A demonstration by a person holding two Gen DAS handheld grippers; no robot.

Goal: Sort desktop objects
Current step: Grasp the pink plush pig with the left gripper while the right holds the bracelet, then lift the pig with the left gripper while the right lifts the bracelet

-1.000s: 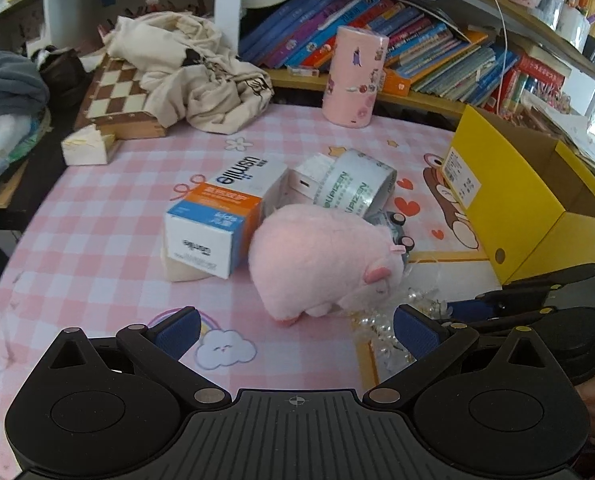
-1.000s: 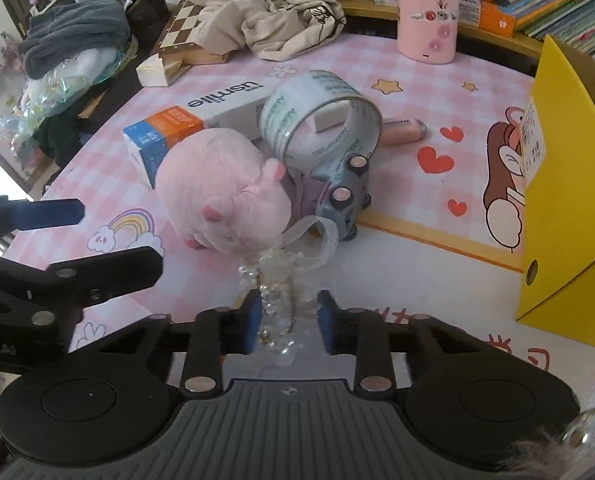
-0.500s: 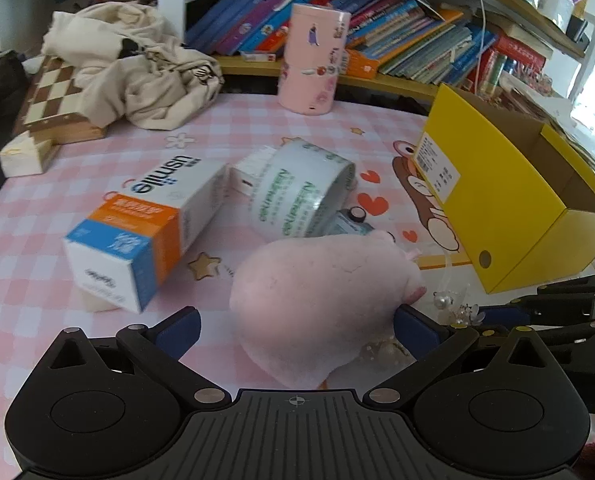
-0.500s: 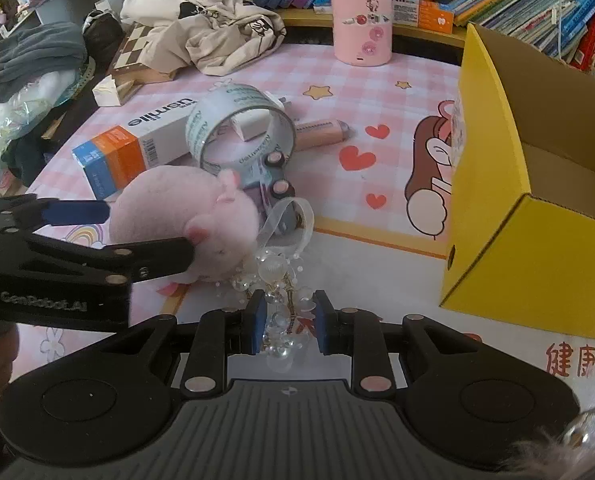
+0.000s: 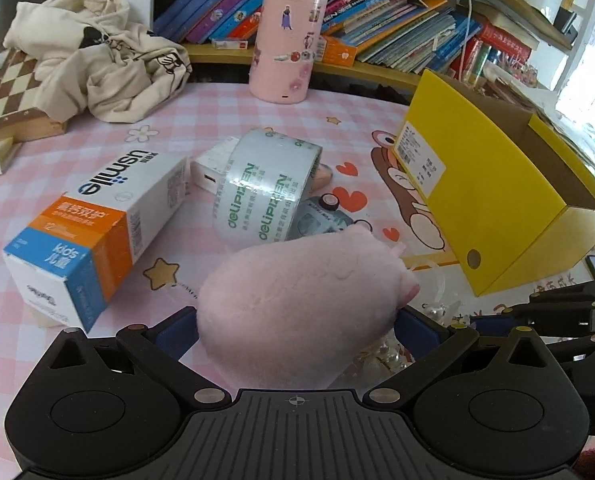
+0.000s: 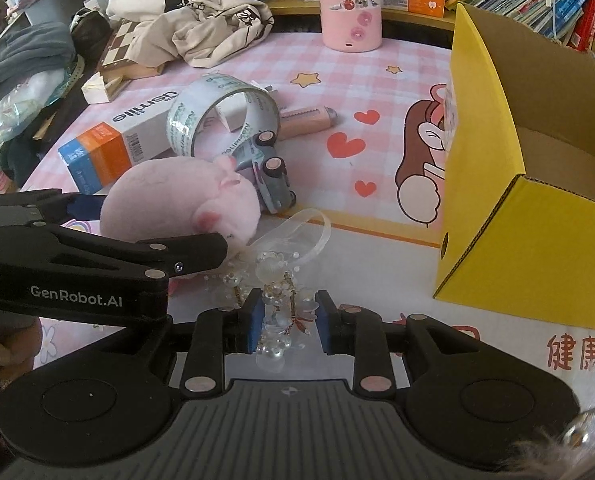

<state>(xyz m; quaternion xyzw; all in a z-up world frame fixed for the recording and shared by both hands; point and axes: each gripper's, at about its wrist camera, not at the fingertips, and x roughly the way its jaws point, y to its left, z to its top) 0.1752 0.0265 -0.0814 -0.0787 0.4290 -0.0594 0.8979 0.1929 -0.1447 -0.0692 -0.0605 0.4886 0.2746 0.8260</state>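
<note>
My left gripper [image 5: 296,326] is wide open with the pink plush toy [image 5: 301,304] between its fingers; the pads look close to its sides, contact unclear. The plush also shows in the right wrist view [image 6: 177,200]. My right gripper [image 6: 289,326] is shut on a clear bead-and-ribbon hair ornament [image 6: 283,300], held low over the table. The yellow cardboard box [image 6: 529,184] stands open to the right. A tape roll [image 5: 265,186], a toothpaste box [image 5: 97,228], a grey toy car [image 6: 269,172] and a pink pen-like tube [image 6: 305,118] lie on the pink checked mat.
A pink cylinder container [image 5: 285,44] stands at the back by the bookshelf. A beige cloth bag [image 5: 97,60] lies on a chessboard [image 5: 9,96] at the back left. The left gripper's arm [image 6: 97,264] reaches across the right view's left side.
My left gripper has moved forward around the plush toy, which now fills the gap between its fingers. My right gripper has lifted and drawn the bead ornament back slightly, still gripped.
</note>
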